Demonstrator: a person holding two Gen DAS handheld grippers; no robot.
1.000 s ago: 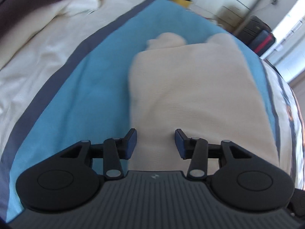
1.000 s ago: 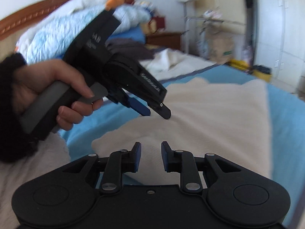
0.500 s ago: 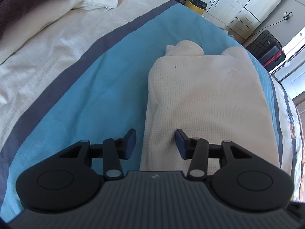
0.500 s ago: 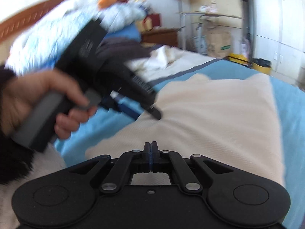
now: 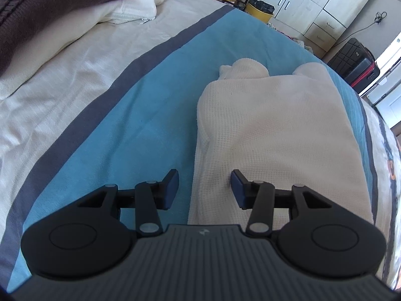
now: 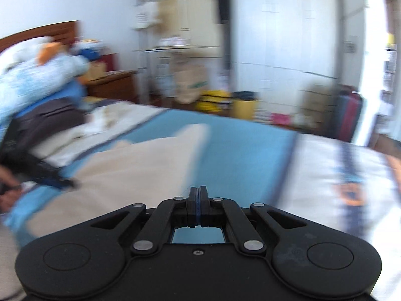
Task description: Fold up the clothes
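The left gripper [image 5: 204, 190] has its fingers [image 5: 171, 188] parted and empty, poised over the near left edge of the cream garment [image 5: 270, 135]; one pad sits above the blue blanket [image 5: 140, 130], the other above the waffle-knit cloth. Whether the pads touch the fabric cannot be told. The garment lies folded into a long panel on the blanket, running away from the gripper, with two rounded bunches of cloth at its far end. A grey band [image 5: 75, 125] borders the blanket on its left, and past it is a cream sheet [image 5: 50, 80] with a brown knit [image 5: 50, 2] and white cloth [image 5: 135, 5] heaped at the far corner.

The right gripper [image 6: 198, 200] has its fingers [image 6: 192, 202] pressed together with nothing between them. The view is smeared by motion. Ahead and to its left the garment [image 6: 130, 173] lies on the blanket [image 6: 238, 150]; the left gripper [image 6: 47, 173] shows dimly at the left edge. Beyond the bed stand a yellow bin [image 6: 244, 109], a suitcase [image 6: 348, 115] and white cupboards [image 6: 288, 50].
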